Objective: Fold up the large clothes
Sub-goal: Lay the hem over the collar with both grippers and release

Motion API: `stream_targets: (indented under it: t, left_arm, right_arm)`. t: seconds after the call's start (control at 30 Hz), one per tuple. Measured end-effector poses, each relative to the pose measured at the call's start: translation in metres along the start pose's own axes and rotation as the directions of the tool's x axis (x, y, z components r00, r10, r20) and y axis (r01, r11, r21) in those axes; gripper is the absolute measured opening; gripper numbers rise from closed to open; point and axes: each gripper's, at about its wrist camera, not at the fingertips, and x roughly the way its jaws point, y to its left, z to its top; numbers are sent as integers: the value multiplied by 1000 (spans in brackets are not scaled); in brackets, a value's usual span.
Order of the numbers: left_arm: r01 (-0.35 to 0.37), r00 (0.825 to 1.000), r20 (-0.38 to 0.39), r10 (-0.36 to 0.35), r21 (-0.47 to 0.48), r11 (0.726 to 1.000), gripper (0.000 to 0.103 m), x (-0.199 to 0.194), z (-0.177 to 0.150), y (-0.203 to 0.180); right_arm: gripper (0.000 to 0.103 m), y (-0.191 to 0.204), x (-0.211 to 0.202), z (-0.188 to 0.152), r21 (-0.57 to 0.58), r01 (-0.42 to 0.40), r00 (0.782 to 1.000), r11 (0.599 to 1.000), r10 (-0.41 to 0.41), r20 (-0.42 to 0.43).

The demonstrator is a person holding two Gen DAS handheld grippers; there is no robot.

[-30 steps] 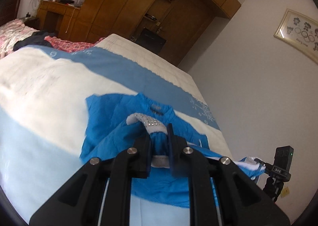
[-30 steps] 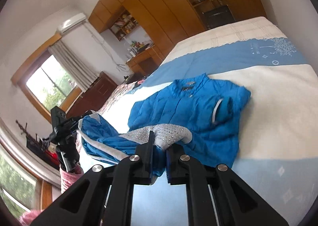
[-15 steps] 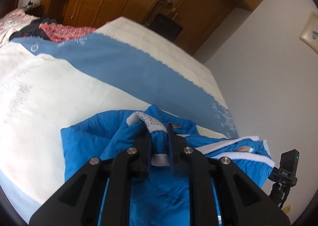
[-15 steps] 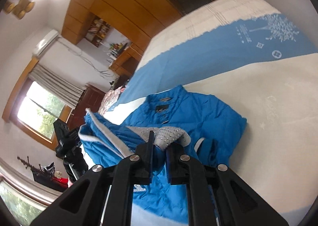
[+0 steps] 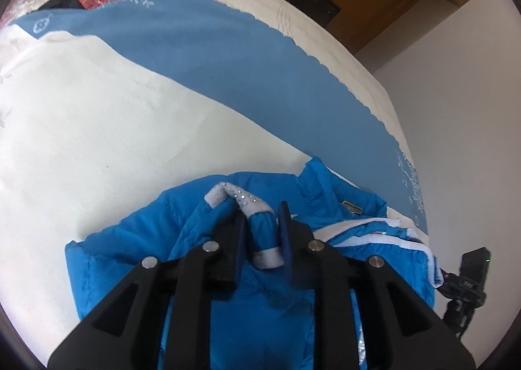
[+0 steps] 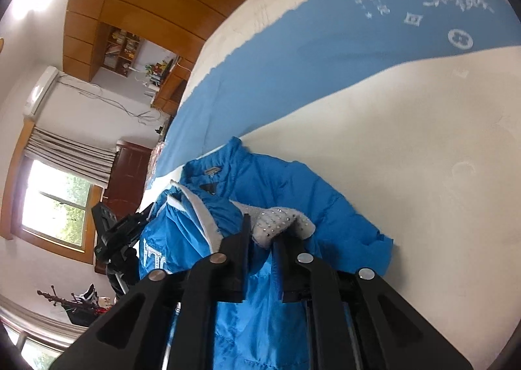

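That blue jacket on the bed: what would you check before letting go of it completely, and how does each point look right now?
1. Folded-over hem lies on the blue jacket, near its collar: ok.
2. Left gripper letting go: its jaws are opening, grey studded trim between them; ok.
3. Right gripper letting go: its jaws are opening, grey studded cuff between them; ok.
4. Fabric free of the fingers: cannot tell, cloth sits between them.
5. Fold neat: not ok, the white-striped part bunches at the side.
6. Jacket fully on the bedspread: cannot tell, its near edge is hidden.
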Motion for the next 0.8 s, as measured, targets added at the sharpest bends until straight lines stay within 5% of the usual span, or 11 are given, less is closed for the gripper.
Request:
stream_targets:
  t: [0.17, 0.23, 0.3, 0.47, 0.6, 0.67, 0.73, 0.8]
  left_arm:
    - [104, 994, -19, -105, -53, 993, 42, -23, -1, 11]
    - [135, 991, -6, -135, -33, 990, 52, -47, -9, 11]
    - [153, 988, -1, -153, -11, 988, 54, -67, -19, 13]
    - [-64, 997, 42, 59, 143, 988, 59, -98, -63, 17]
    - [-112, 994, 28, 108, 216, 970, 59, -93, -96, 17]
    - [-184, 982, 79, 169, 268, 946, 52, -91, -111, 7]
    - [-246, 968, 117, 221, 305, 920, 28, -88, -120, -5]
    - [-273, 959, 157, 234, 305, 913, 15, -93, -125, -12]
  right_arm:
    - [27, 6, -19, -11, -31, -47, 999, 998, 47, 9]
    - [45, 13, -33, -20, -82, -16, 999, 996, 20, 44]
    - [46, 17, -43, -31, -118, 5, 998, 993, 2, 61]
    - [46, 22, -43, -70, -184, 121, 993, 975, -117, 36]
    - [41, 23, -32, -92, -220, 190, 982, 957, -185, 40]
    - [30, 25, -31, -98, -235, 215, 977, 948, -206, 62]
    - [16, 30, -30, -99, -237, 229, 973, 944, -216, 78]
    - [10, 39, -33, -99, -250, 262, 964, 932, -239, 121]
